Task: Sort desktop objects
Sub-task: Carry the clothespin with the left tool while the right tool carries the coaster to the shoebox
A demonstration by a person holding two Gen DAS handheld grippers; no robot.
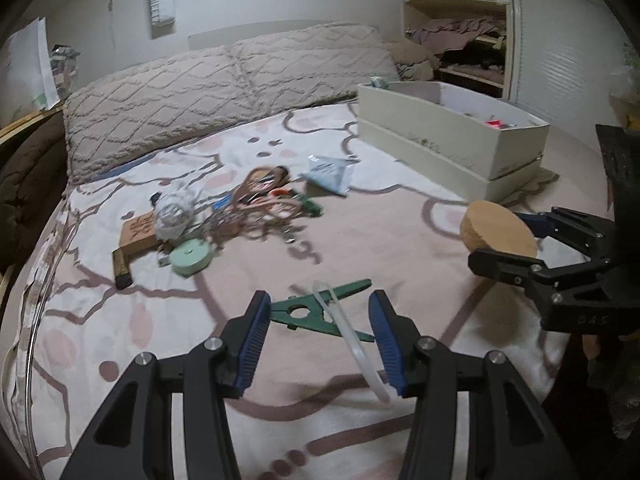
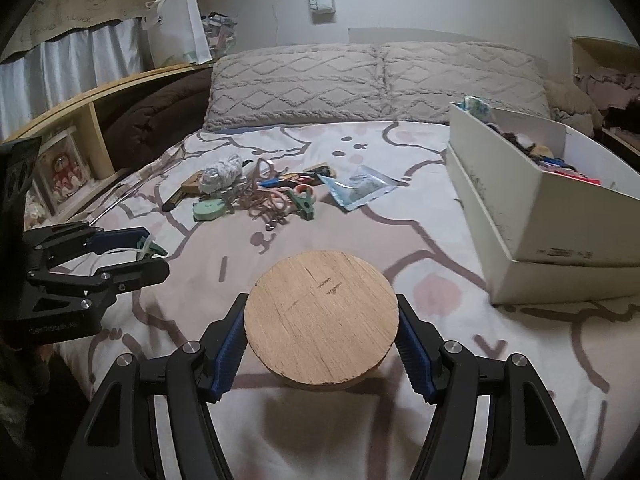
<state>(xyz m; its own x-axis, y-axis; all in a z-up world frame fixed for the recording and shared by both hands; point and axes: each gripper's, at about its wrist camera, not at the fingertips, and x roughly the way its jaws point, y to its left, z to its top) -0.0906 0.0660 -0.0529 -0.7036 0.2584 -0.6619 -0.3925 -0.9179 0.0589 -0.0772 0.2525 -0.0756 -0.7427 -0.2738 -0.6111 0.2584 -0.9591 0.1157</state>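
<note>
- The right gripper (image 2: pixel 321 334) has its fingers (image 2: pixel 229 340) clamped on a round wooden disc (image 2: pixel 321 320) above the bed (image 2: pixel 460 360).
- The left gripper (image 2: pixel 132 250) sits left, seemingly around a green clip (image 2: pixel 151 249).
- A white box (image 2: pixel 560 216) stands right.

Black gripper (image 1: pixel 318 332) arms, ribbed blue pads (image 1: pixel 252 344), silver screws.
</note>
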